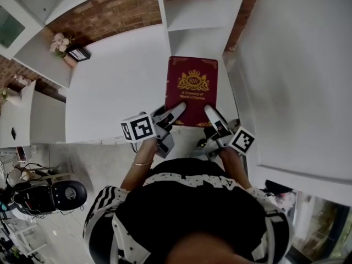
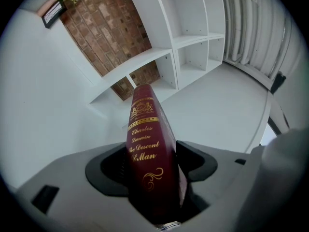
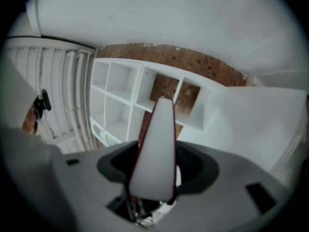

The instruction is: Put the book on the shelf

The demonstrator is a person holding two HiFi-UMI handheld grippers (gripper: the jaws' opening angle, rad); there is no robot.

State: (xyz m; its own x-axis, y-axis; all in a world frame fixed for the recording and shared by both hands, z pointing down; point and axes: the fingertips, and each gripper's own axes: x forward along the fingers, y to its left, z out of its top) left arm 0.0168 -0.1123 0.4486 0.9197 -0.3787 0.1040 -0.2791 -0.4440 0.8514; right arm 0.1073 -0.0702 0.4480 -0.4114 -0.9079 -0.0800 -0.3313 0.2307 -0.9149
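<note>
Shelving of smooth white board (image 1: 115, 76) surrounds the person, with open square compartments (image 2: 193, 47) backed by a rough red-brown brick wall (image 1: 104, 12); on a side ledge to the left stand a small pot of pale flowers (image 1: 60, 42) and a dark picture frame (image 1: 78, 53) just beside it; a black rounded object (image 1: 66, 194) sits low at the left, by the pale floor. The dark red hardcover book (image 1: 192, 87), stamped with a gold crest and gold lettering, is held cover-up in front of the person, over the white board, its far edge toward an open compartment; whether its underside touches the board cannot be told. The left gripper (image 1: 175, 111) pinches the book's near end at the spine side, jaws pressed on both covers; the right gripper (image 1: 212, 113) clamps the near end at the page side, where the matte white page edge (image 3: 157, 153) shows between its jaws; the left marker cube (image 1: 137, 128) and the right marker cube (image 1: 242, 140) bear black-and-white squares.
</note>
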